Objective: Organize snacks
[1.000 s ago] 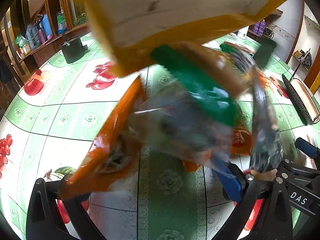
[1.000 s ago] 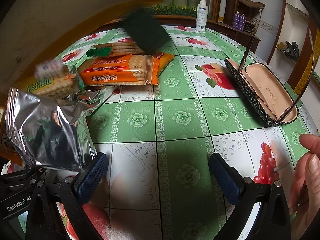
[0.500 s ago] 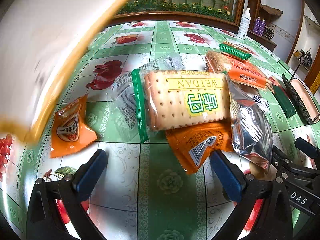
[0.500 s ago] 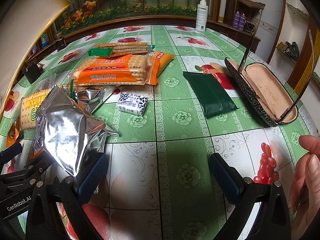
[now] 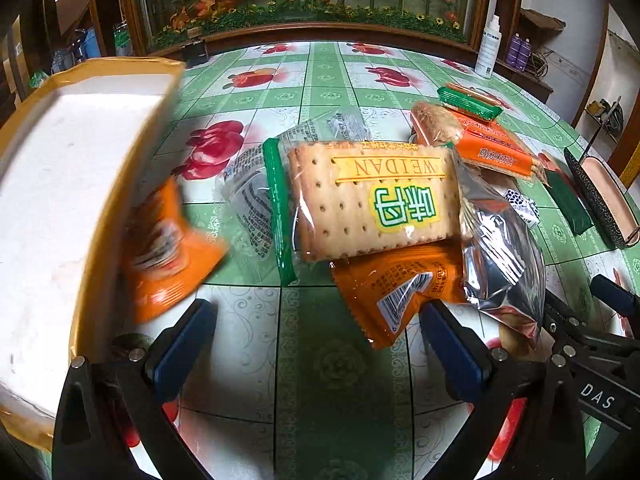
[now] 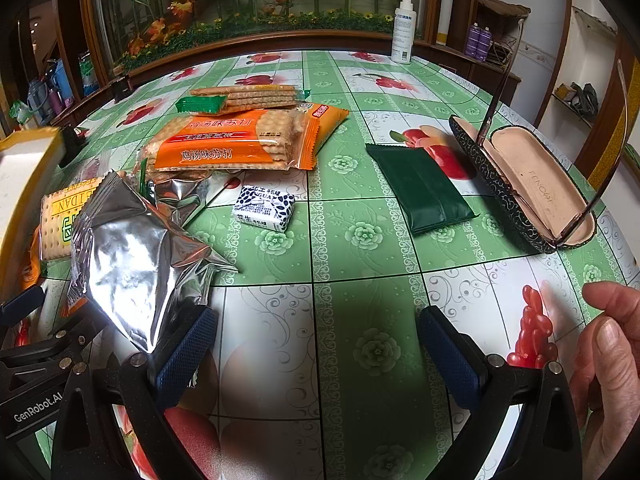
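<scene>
The snacks lie in a loose heap on the green flowered tablecloth (image 6: 360, 288): a cracker pack (image 5: 372, 196) on top in the middle, an orange packet (image 5: 396, 284) half under it, a silver foil bag (image 5: 500, 240) at its right side, and a small orange pouch (image 5: 168, 256) at the left, touching the wall of the yellow box (image 5: 60, 184), which looks blurred. Farther back are a long orange biscuit pack (image 6: 240, 144), a small blue-white candy (image 6: 264, 208) and a dark green pouch (image 6: 420, 188). The left gripper (image 5: 316, 344) is wide open and holds nothing, and the right gripper (image 6: 316, 348) is the same, with a hand (image 6: 604, 364) beside it. To do this step well, I think it is better to take the top or outer packets first, by a flat sealed edge, so the heap does not slide. The foil bag lies just beside both grippers and can be pushed by accident. There is free cloth in front of the grippers; at the right an open glasses case (image 6: 532, 184) limits the room.
</scene>
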